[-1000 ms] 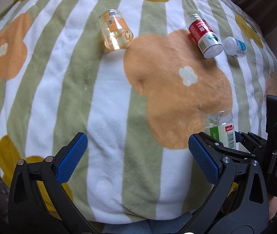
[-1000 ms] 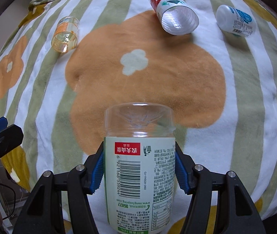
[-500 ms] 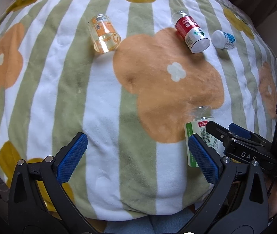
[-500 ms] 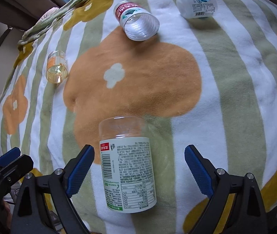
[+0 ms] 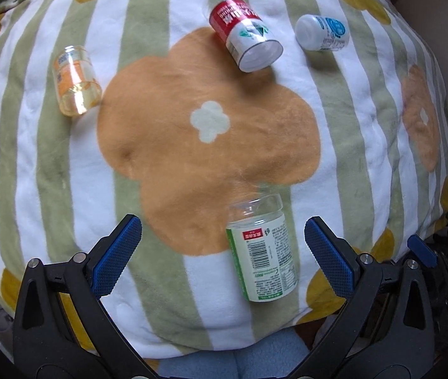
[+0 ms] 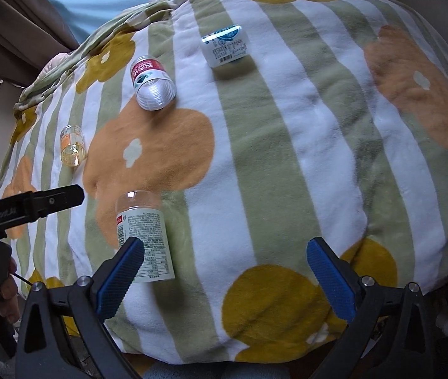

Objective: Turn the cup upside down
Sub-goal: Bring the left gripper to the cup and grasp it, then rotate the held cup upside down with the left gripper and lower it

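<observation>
Green-label cup [image 5: 261, 252] between wide-apart gripper [image 5: 222, 252] fingers

Four cups sit on the blanket [image 5: 66, 189]: one [image 5: 260, 249] nearest, standing inverted; one [image 5: 75, 85] lying far left; one [image 5: 244, 36] lying behind centre; one [image 5: 321, 33] at its right

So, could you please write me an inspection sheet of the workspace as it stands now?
Surface: plush blanket with green and white stripes and flower shapes.
Job's things: green-label cup stands closed end up, free of both grippers.
Clutter: red-label cup and orange-label cup lie on their sides; white-label cup is near the far edge, pose unclear.
Grippers: left gripper open, empty; right gripper open, empty.
Cables: thin dark wire by a hand.
Surroundings: curtain beyond the blanket.
</observation>
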The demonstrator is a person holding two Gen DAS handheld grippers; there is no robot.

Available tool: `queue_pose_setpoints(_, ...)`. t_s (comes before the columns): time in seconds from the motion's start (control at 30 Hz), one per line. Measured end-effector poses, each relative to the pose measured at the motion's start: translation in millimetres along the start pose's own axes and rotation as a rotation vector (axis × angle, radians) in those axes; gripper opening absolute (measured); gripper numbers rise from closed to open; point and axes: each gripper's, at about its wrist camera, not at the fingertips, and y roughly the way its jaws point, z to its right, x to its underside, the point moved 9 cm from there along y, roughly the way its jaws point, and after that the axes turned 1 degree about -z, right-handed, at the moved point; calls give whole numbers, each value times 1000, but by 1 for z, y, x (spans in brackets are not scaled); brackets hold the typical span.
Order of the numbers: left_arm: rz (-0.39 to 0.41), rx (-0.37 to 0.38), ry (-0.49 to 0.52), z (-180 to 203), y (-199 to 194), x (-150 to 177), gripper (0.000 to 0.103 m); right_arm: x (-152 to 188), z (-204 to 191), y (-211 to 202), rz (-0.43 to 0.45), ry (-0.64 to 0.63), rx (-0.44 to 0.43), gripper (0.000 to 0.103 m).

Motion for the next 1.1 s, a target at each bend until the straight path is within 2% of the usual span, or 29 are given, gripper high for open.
queue_pose_setpoints(0.1, -87, 23, -63, 7, 29, 1, 103, 4, 13, -6, -4, -9, 28, 103)
queue_pose_setpoints(0.23, -143, -6, -97, 11, 57, 2, 103, 9, 23, -4, -16, 4, 13, 103)
queue_pose_setpoints(0.47, -242, -33, -109, 15, 89, 15, 92, 19, 36, 4, -28, -16, 30, 103)
queue_pose_setpoints(0.53, -256, -34, -107, 17, 94, 18, 83, 18, 40, 6, -28, -1, 21, 103)
queue_pose_setpoints(0.57, -263, -36, -107, 17, 96, 19, 74, 18, 42, 7, -28, 3, 17, 103)
queue_pose_setpoints(0.63, -275, -33, -110, 18, 99, 22, 67, 16, 46, 8, -24, 8, 16, 103)
queue_pose_setpoints(0.67, -276, -28, -109, 21, 100, 24, 63, 14, 47, 8, -22, 9, 14, 103)
queue_pose_setpoints(0.93, -240, -42, -89, 37, 96, 20, 62, 9, 54, 10, -19, 17, 3, 103)
queue_pose_setpoints(1.03, -177, -31, -73, 37, 80, 14, 62, 10, 54, 11, -23, 20, -3, 103)
queue_pose_setpoints(1.1, -98, -29, -49, 41, 64, 8, 62, 10, 53, 12, -25, 19, -9, 103)
